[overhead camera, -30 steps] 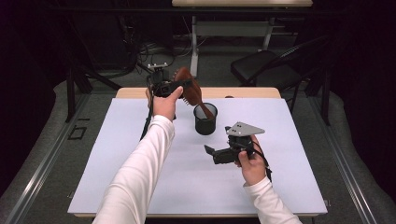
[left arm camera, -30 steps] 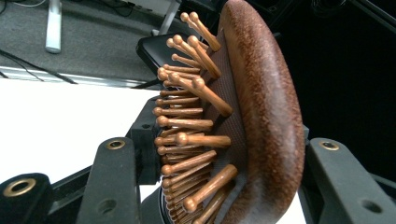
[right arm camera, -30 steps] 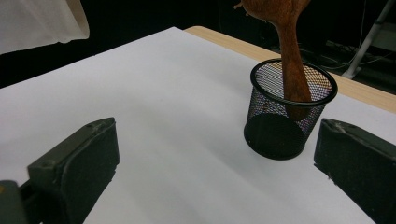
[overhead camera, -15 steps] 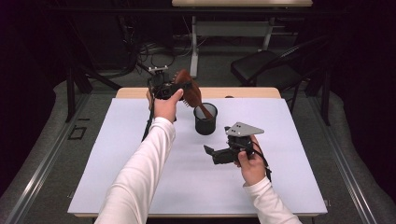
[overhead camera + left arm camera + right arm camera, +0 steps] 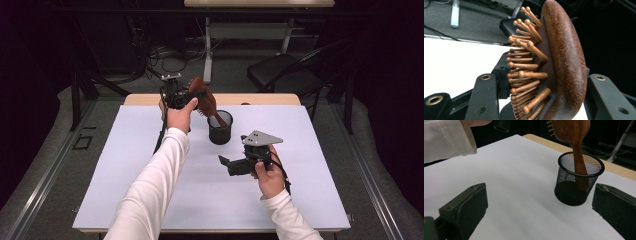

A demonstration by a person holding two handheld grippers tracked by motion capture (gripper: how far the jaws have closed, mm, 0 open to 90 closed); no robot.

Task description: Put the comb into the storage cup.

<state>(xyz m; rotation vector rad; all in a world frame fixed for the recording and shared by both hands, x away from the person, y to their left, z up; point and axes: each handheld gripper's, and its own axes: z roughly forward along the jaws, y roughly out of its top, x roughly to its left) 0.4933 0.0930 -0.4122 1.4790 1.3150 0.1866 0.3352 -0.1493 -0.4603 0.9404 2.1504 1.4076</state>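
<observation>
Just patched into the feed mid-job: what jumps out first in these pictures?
The wooden hairbrush stands out: the left gripper is shut on its head at the far edge of the table, and its handle dips into the black mesh cup near the table's middle. Nearer the person, the right gripper hovers open and empty, pointed at the cup.

mesh cup (image 5: pixel 220 128) with slanting hairbrush (image 5: pixel 205 101) mid-table, bare white tabletop (image 5: pixel 125 165) around
</observation>
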